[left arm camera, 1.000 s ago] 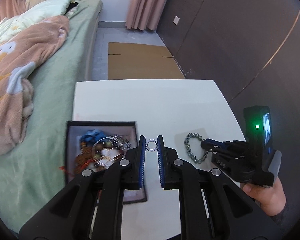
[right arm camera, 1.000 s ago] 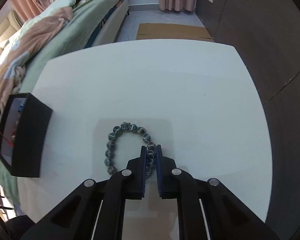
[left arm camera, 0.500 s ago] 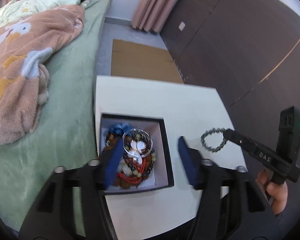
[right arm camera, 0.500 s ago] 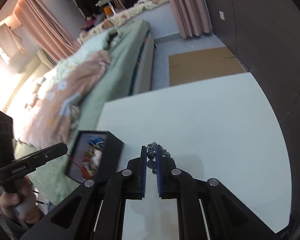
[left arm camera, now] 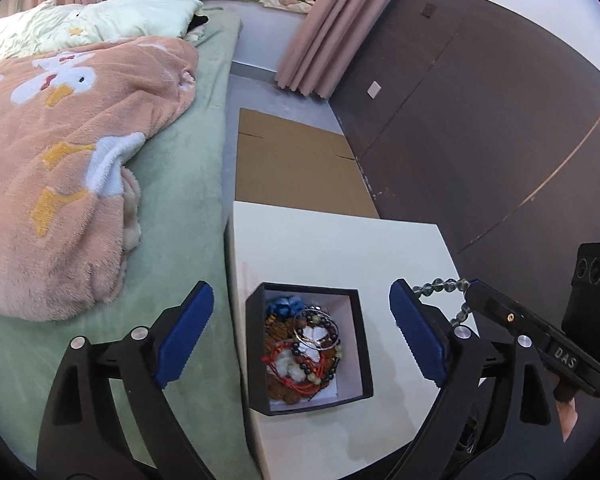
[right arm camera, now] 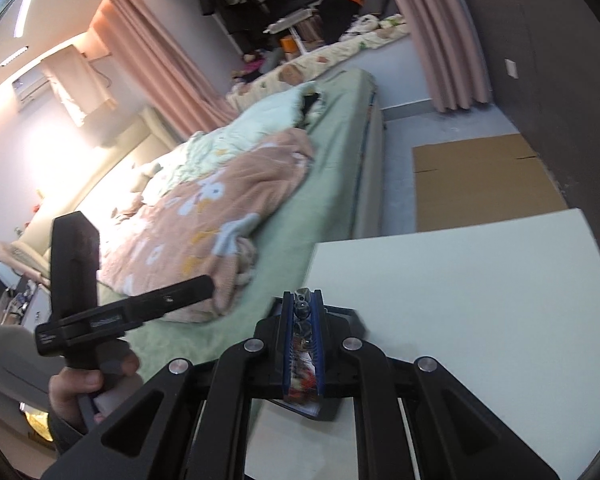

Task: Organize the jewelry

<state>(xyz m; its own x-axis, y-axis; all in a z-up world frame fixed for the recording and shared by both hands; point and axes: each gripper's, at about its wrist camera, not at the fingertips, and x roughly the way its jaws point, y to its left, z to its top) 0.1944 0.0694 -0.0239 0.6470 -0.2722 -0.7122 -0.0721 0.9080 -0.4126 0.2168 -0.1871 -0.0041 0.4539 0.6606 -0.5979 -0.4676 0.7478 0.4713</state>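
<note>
White was the table (left arm camera: 340,248) where our black box (left arm camera: 362,344) of jewelry sat between the left claw's (left arm camera: 300,332) just-widened, empty jaws, while our right claw (right arm camera: 301,334), clamped on the bead bracelet (left arm camera: 440,285), next needed lowering over it.

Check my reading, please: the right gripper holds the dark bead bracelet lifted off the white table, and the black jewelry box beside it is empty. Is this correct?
One part is wrong: the black jewelry box is not empty. The left wrist view shows it filled with bracelets and beads. The rest is correct: the right gripper is shut on the dark bead bracelet, lifted off the white table.
</note>
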